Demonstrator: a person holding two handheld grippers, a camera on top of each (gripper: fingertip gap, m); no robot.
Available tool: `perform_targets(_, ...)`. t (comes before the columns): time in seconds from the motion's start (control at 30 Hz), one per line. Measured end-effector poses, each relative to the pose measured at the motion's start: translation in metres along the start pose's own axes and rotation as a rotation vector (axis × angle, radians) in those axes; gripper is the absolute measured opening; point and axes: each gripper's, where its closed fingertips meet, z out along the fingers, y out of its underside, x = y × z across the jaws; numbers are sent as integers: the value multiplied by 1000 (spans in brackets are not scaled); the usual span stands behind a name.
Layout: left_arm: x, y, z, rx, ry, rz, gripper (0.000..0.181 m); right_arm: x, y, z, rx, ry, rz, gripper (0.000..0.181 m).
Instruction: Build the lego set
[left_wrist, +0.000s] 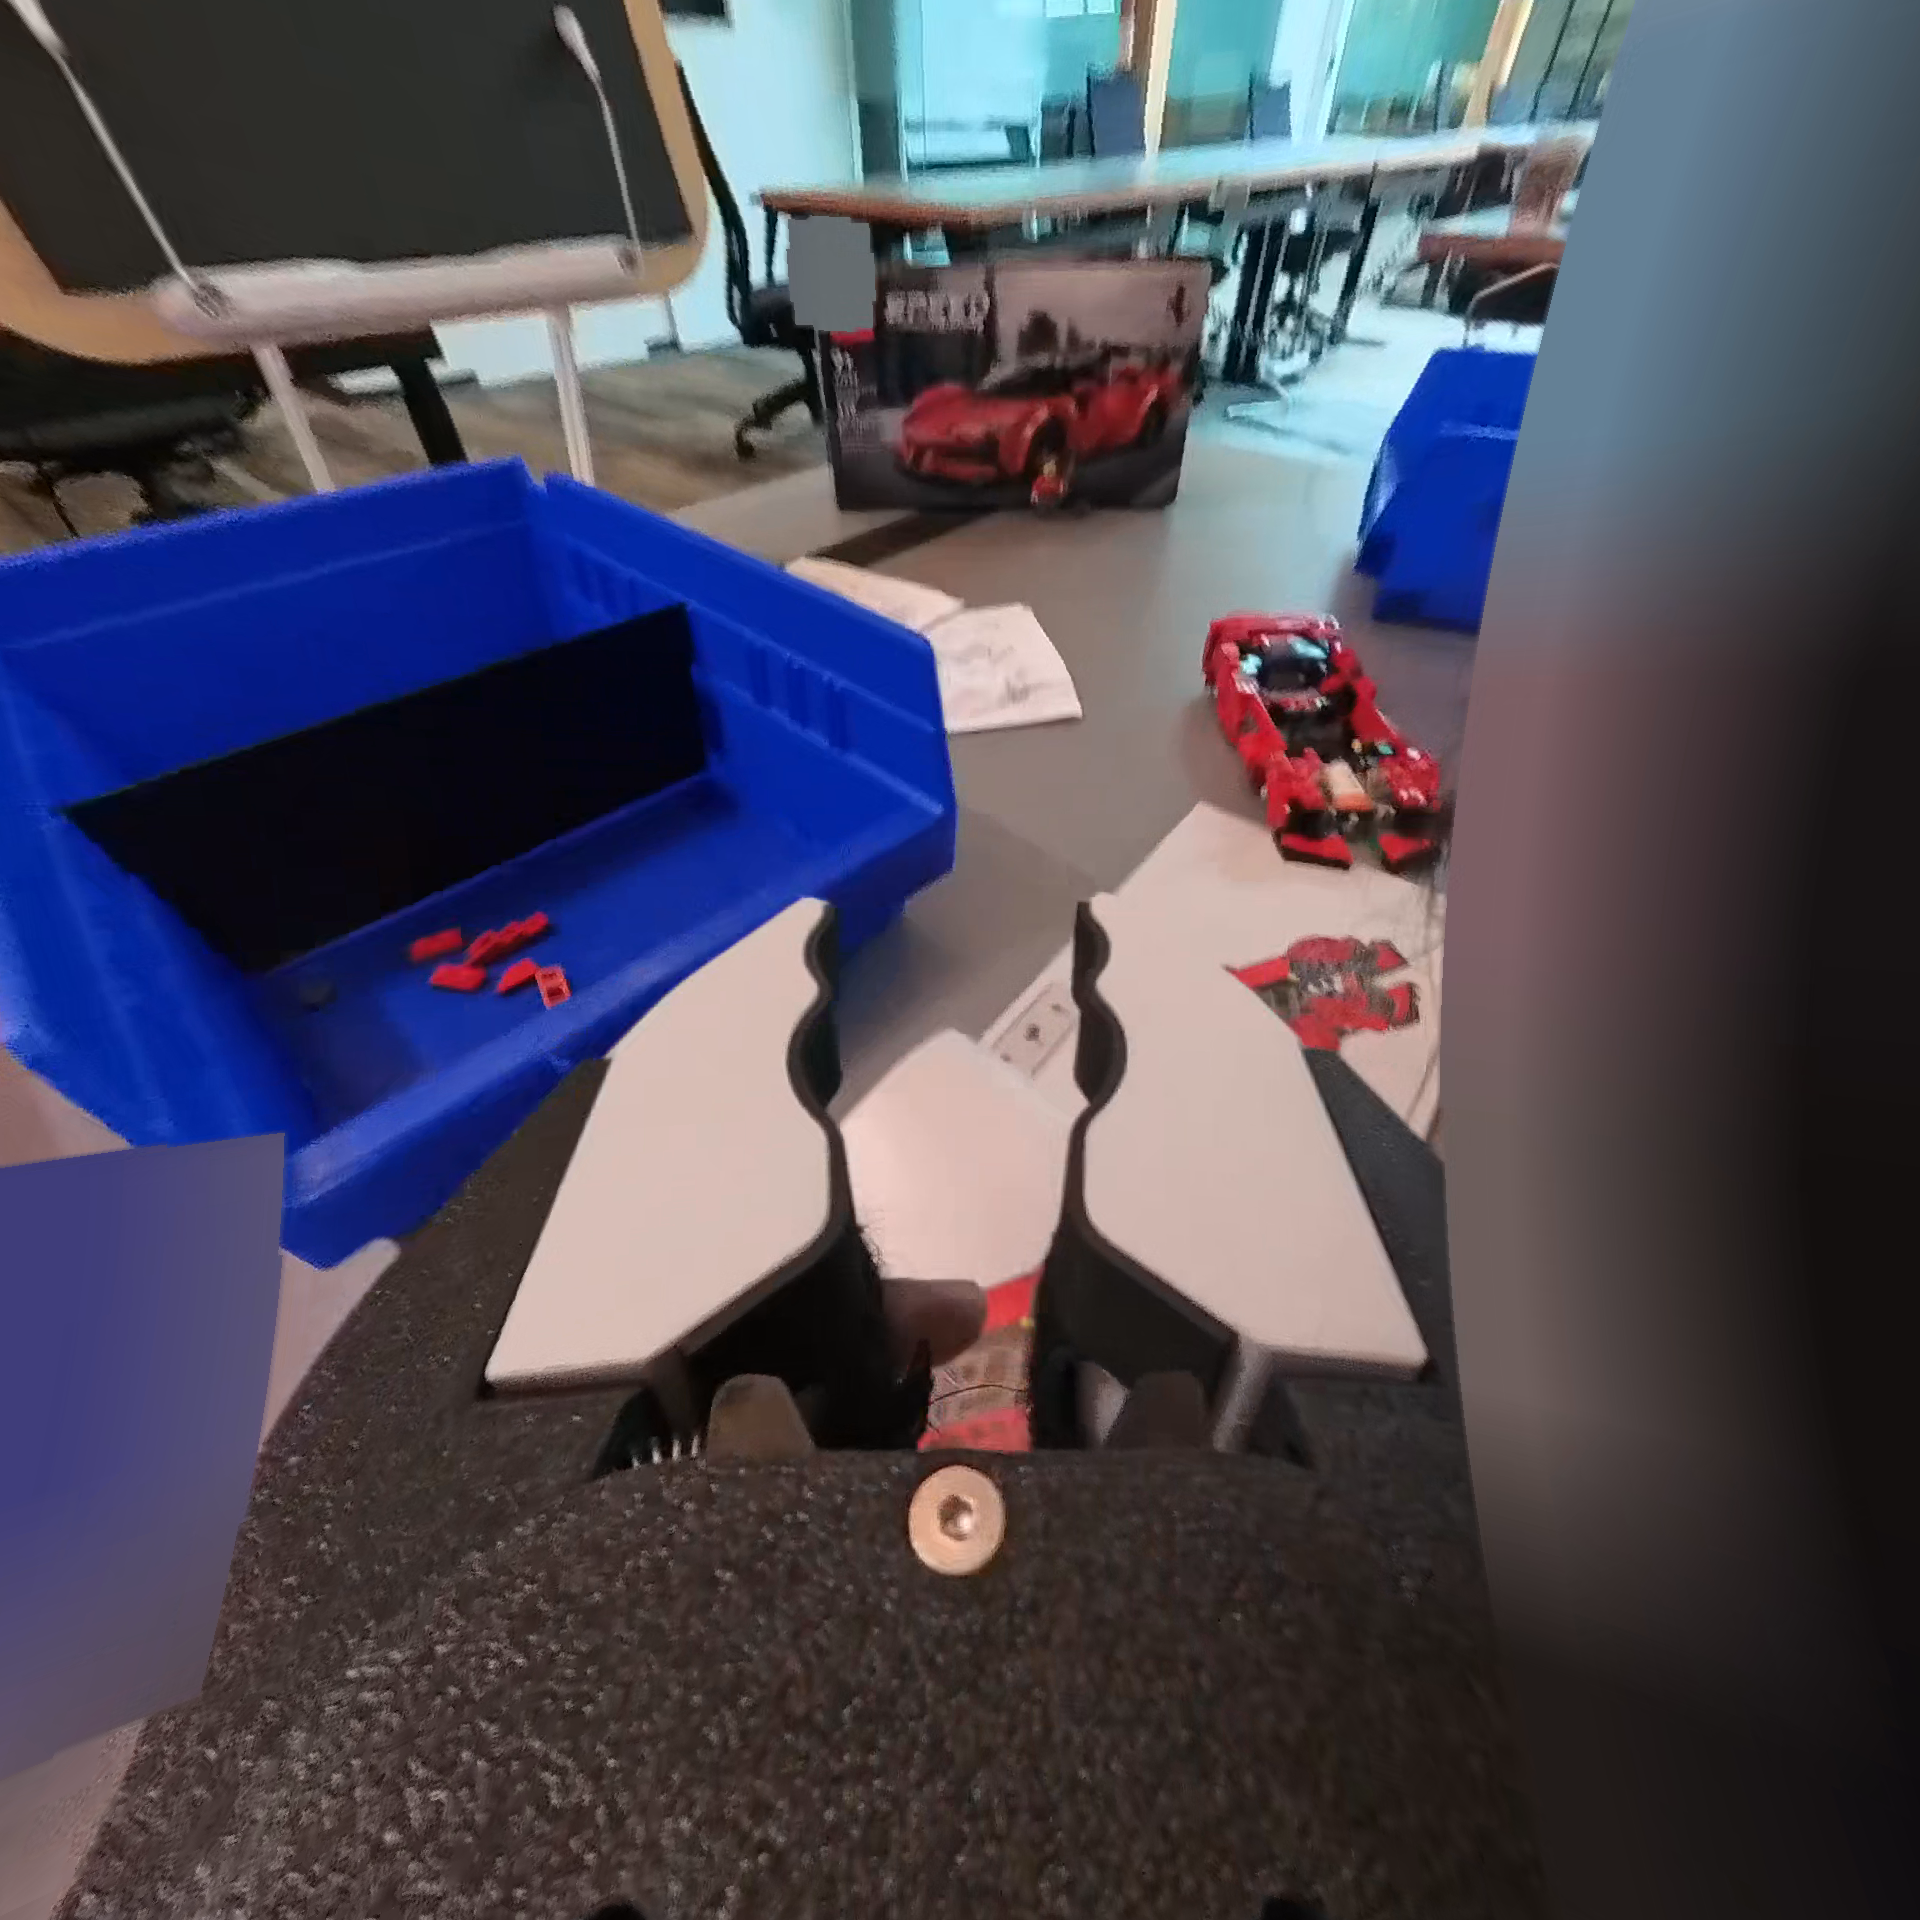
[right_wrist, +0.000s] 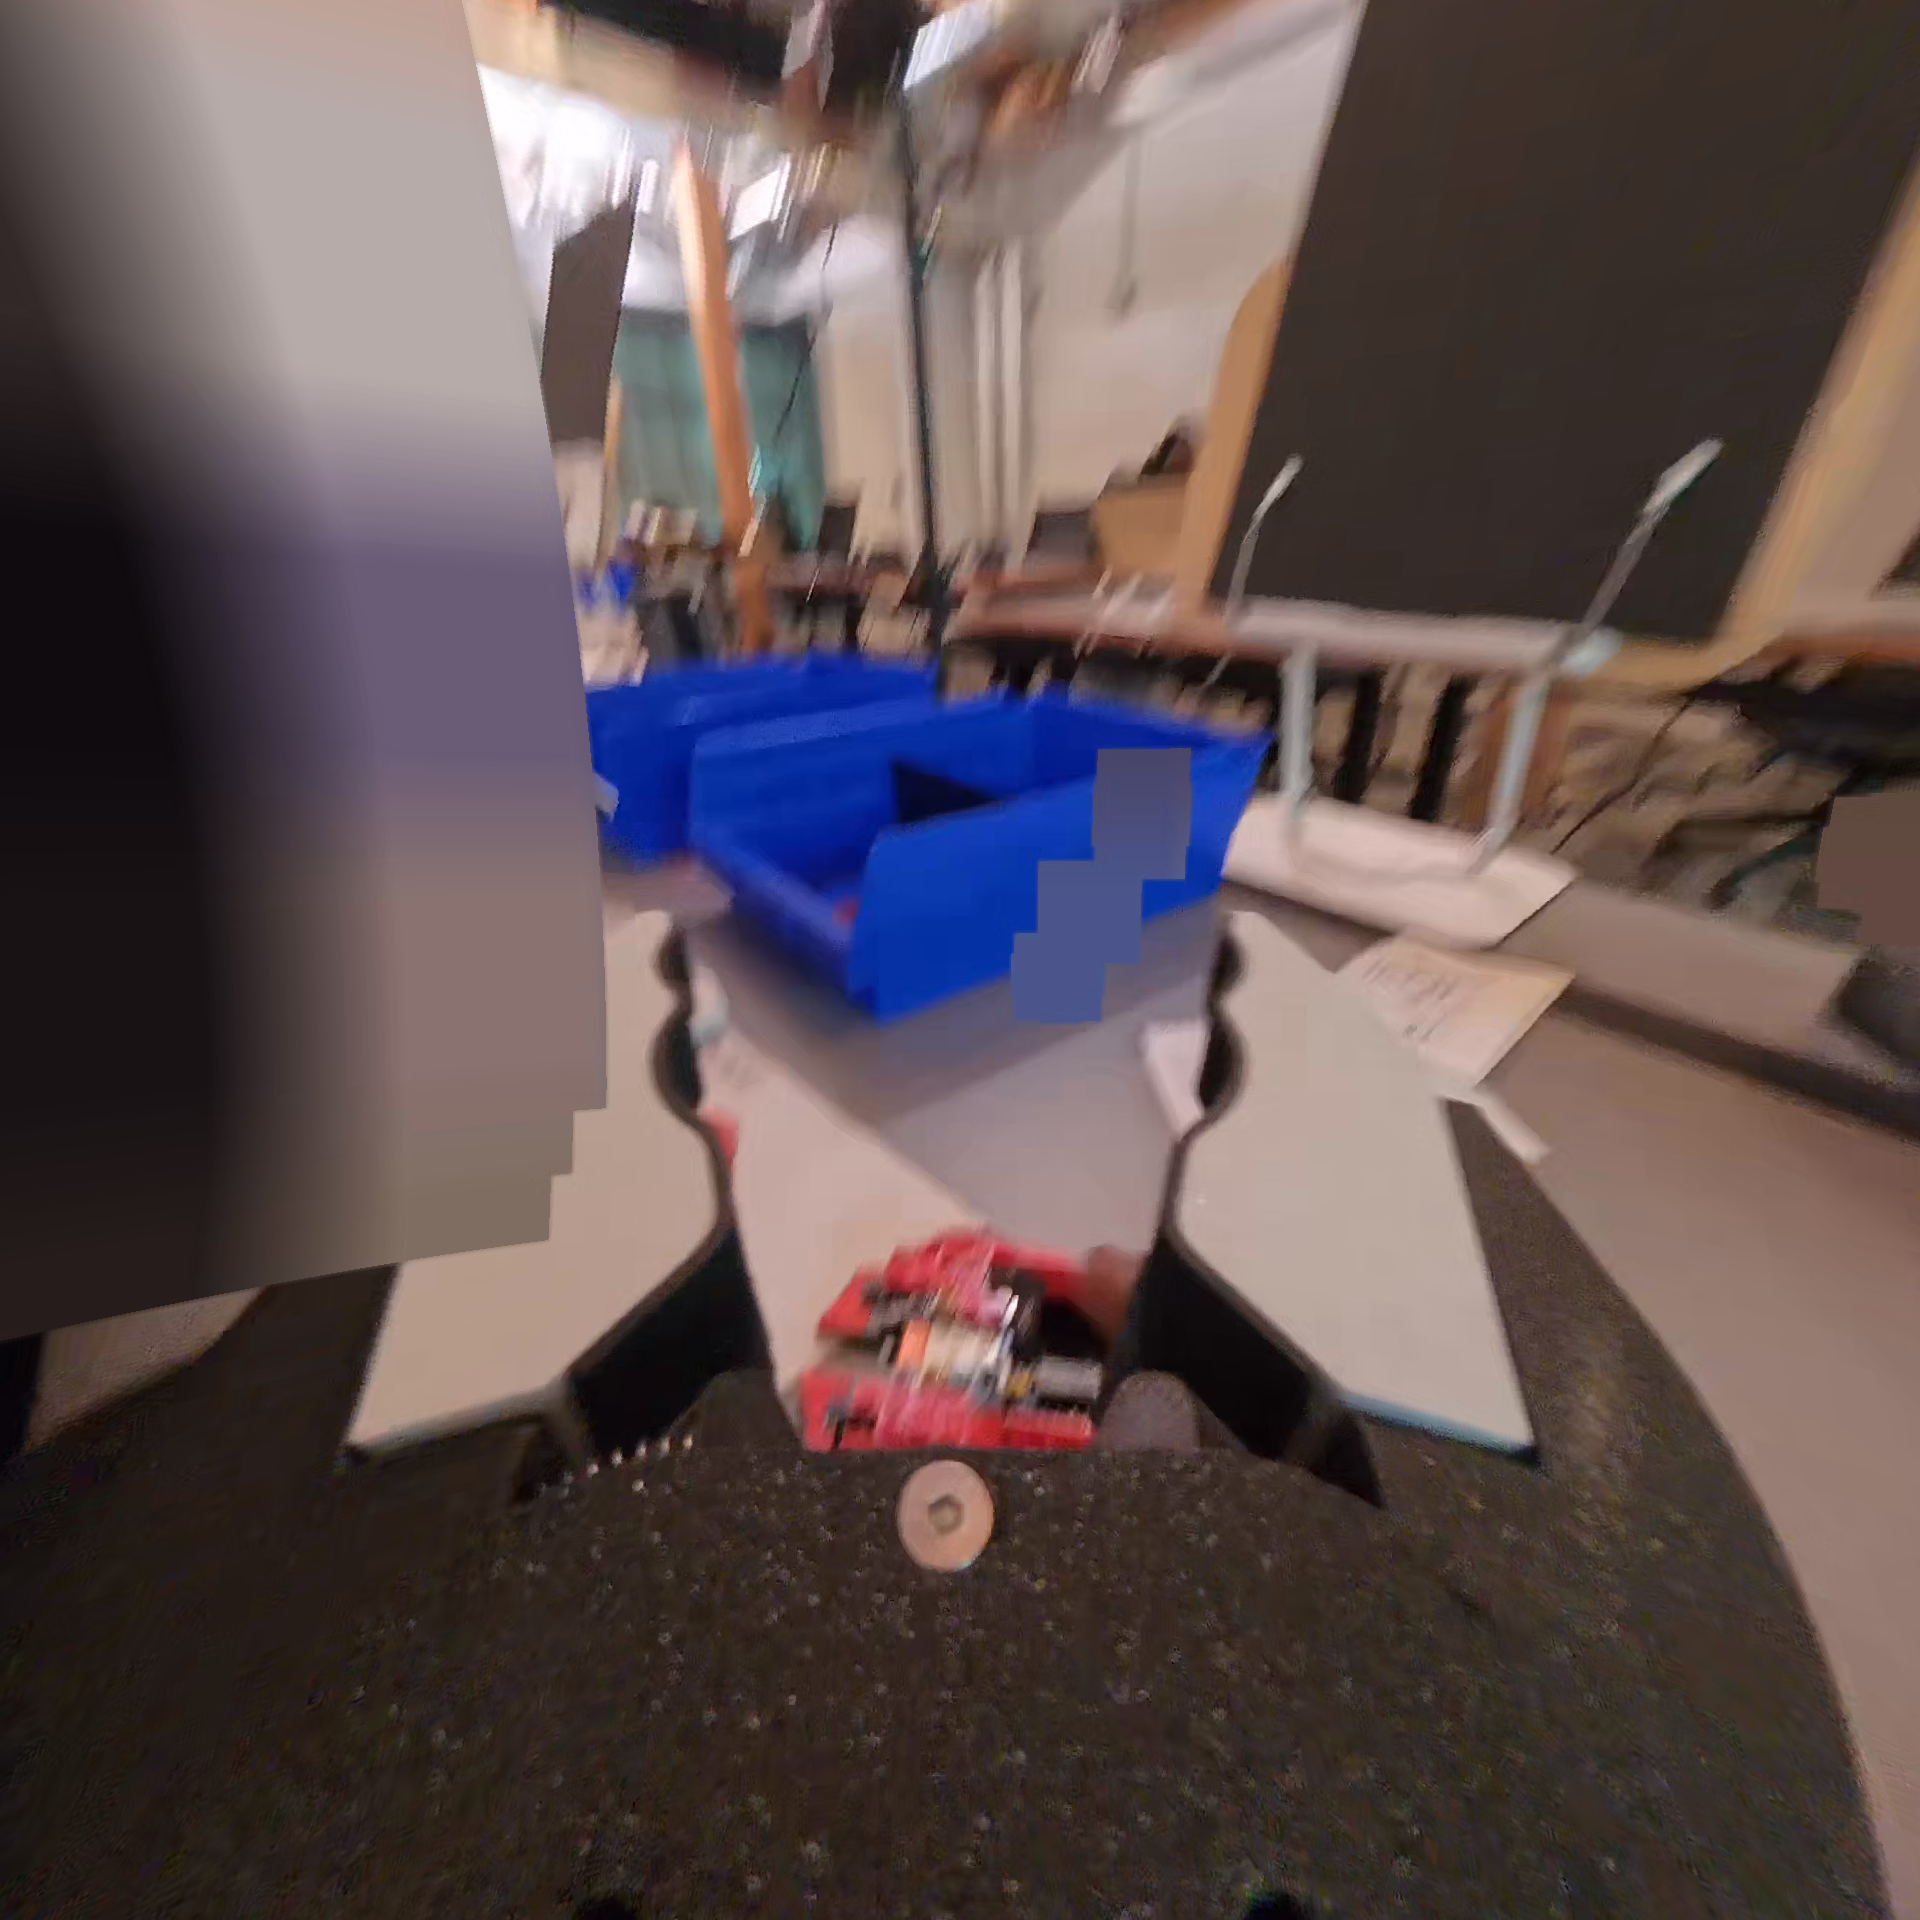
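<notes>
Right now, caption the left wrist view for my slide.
Open left gripper hovers beside a blue plastic bin holding small red bricks, the red brick car beyond.

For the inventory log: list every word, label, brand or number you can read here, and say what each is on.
No text here can be read.
Set box at the back of the table: print beside the red car picture, blurred.
White leaflets beside the blue bin: line drawings and marks, too small.
Sheet with a red car picture: no legible print.
Paper in the right wrist view: lines of print, blurred.
</notes>
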Motion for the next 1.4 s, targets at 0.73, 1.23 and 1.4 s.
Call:
perform_targets(0.73, 63, 90, 15, -480, 88, 295, 17, -9, 135, 0, -867, 106, -119, 82)
perform_targets(1.23, 58, 24, -46, -114, 67, 172, 21, -54, 86, 161, -866, -156, -732, 82)
perform_targets(1.4, 67, 30, -53, -80, 56, 151, 20, -34, 100, 189, -931, -57, -894, 73)
